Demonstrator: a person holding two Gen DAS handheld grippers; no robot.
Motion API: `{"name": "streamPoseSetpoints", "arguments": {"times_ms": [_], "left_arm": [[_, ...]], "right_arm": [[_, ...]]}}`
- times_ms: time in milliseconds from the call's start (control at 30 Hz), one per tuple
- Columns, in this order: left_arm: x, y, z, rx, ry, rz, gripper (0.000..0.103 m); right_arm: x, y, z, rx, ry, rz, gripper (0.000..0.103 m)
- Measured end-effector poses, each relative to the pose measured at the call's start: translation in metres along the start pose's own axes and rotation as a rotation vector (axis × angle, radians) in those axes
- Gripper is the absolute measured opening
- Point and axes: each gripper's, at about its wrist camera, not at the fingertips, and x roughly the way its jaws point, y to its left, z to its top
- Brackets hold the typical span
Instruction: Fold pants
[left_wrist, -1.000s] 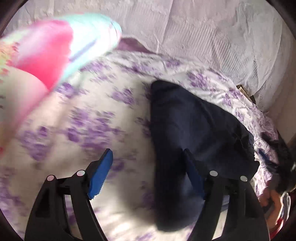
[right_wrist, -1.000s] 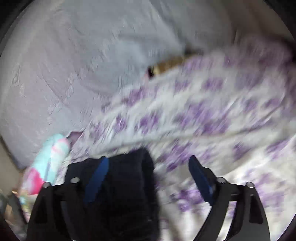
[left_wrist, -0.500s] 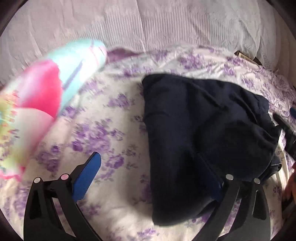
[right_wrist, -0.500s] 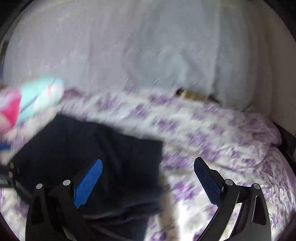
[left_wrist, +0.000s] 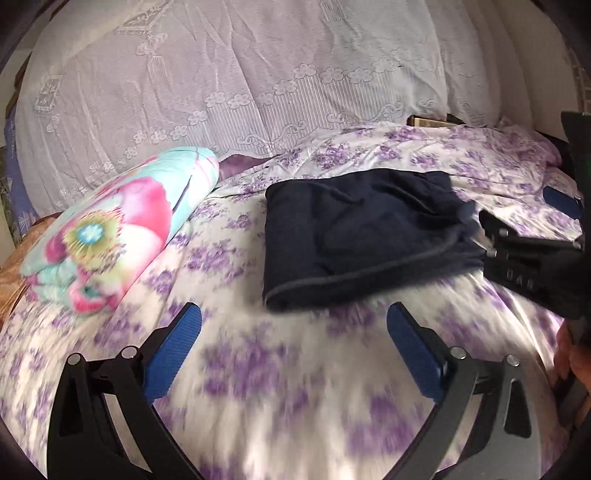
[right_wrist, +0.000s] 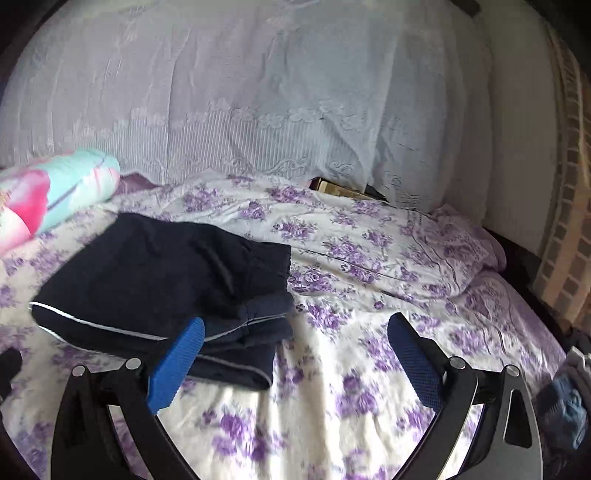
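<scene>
Item: dark navy fabric pants with a thin pale side stripe (left_wrist: 365, 229), lying as a compact, roughly rectangular stack on the white bedsheet printed with purple flowers (left_wrist: 280, 373). The stack sits mid-bed, in front of the white lace-covered backrest (left_wrist: 258, 74) and to the right of the rolled floral blanket in pink and turquoise (left_wrist: 114, 229). The right wrist view shows several layers at its near edge.

Left gripper (left_wrist: 293, 347): black frame, blue pads, jaws spread wide and nothing between them; only sheet shows in the gap. The jaws have just been opening. The pants lie beyond the fingertips, apart from them.

Right gripper (right_wrist: 295, 362): jaws likewise wide and empty. Its left pad overlaps the near corner of the stack in the picture, though contact cannot be judged from this angle. It also appears as a black body at the right edge of the left wrist view (left_wrist: 532, 258), just beside the stack.

Change against the earlier frames: a second ago each gripper stood right over the dark cloth, one pad on or against it. Now both have drawn back and the whole stack is in view, squared and undisturbed.

Reading: the cloth has been let go and the fold looks finished or nearly so.
</scene>
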Motion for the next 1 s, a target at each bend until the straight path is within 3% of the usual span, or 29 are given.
{"name": "streamPoseSetpoints", "arguments": {"times_ms": [133,333,467,667,1000], "left_arm": [[-0.034,0.006,-0.019,-0.028,-0.026,-0.003,0.098],[-0.061,0.025,-0.035,-0.113,-0.005,-0.012,0.098],[-0.083,0.038,-0.042,-0.159,-0.056,0.009,0.098],[-0.093,0.047,-0.043,-0.203,-0.088,0.001,0.098],[-0.097,0.036,-0.041,-0.145,-0.114,0.000,0.098]], "right_arm": [[-0.023,-0.013,-0.012,0.088,0.025,0.056,0.099],[-0.064,-0.026,-0.030,0.189,0.043,0.152,0.099],[-0.085,-0.013,-0.033,0.149,0.023,0.193,0.099],[-0.086,0.011,-0.030,0.034,0.022,0.202,0.099],[-0.071,-0.008,-0.031,0.143,0.080,0.247,0.099]]}}
